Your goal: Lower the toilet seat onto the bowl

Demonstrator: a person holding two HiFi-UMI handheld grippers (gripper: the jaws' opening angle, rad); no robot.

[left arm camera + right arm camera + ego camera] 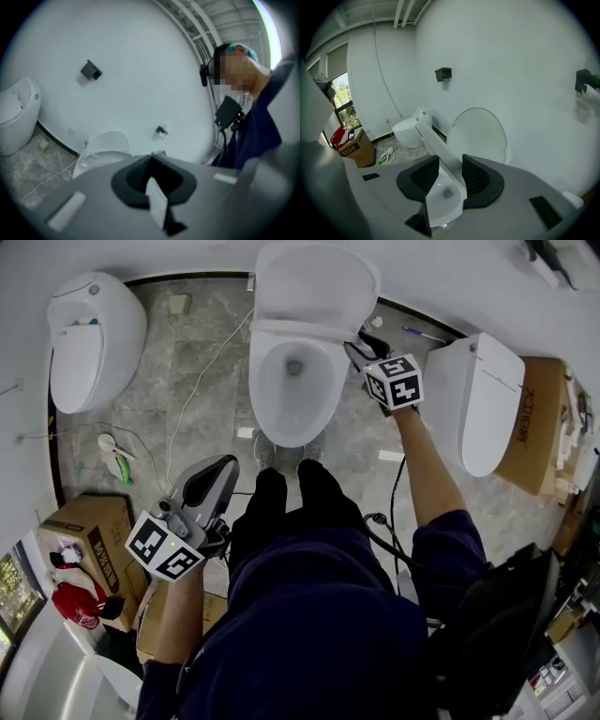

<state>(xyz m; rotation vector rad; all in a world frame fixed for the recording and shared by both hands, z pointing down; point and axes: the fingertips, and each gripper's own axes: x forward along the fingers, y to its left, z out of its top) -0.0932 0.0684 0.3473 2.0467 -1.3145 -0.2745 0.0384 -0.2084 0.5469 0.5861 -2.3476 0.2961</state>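
Right gripper point(450, 159) clamped on seat point(437, 149) rim.
Seat stands raised just before the lid point(480, 136), edge-on, its long axis running up-left away from my right hand. Bowl point(267, 427) lies below, toward me. Left gripper point(211, 486) is closed, empty and well back, so I judge the right one lowers.

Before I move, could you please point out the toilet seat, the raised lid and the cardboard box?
toilet seat point(442, 157): right gripper view, on its narrow edge.
lid point(480, 136): right gripper view, middle of its upright face.
cardboard box point(89, 526): head view, on its top.
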